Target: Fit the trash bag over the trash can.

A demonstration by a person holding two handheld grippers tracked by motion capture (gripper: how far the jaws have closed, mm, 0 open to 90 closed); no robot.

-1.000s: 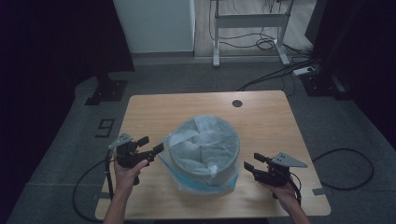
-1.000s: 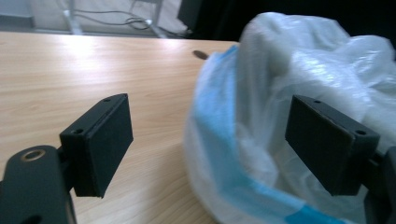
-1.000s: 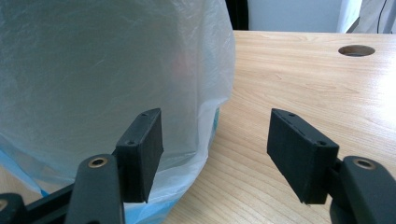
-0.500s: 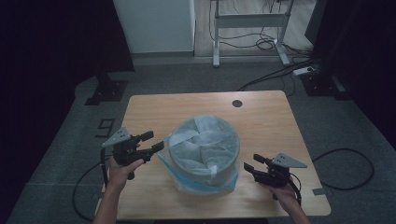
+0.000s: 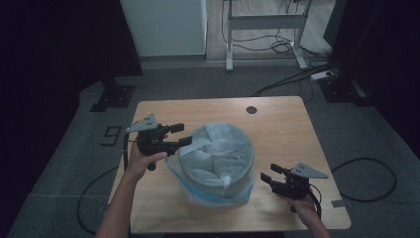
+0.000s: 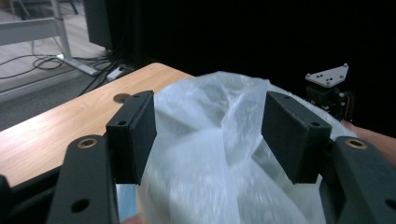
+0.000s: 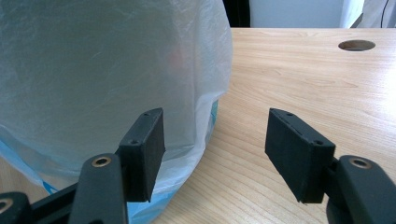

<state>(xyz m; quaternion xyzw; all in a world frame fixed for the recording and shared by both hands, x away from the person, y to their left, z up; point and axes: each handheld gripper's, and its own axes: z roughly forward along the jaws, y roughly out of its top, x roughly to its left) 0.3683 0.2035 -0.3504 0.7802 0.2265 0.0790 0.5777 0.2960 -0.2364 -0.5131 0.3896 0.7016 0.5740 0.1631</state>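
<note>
Bin point(image 5: 218, 166) with its translucent liner bag point(image 5: 215, 148) sits mid-bench point(image 5: 277, 124); the liner's loose top lies between the left claw point(image 5: 182, 135) jaws, which have just been closing partway, pads not yet pressing plastic as far as I can tell. To seat the liner well, I judge the left claw should pinch film only and draw it over the rim. Left hand is raised beside the rim; right claw point(image 5: 270, 173) rests low, open, beside the bag's base.

No readable text, label or number anywhere.
</note>
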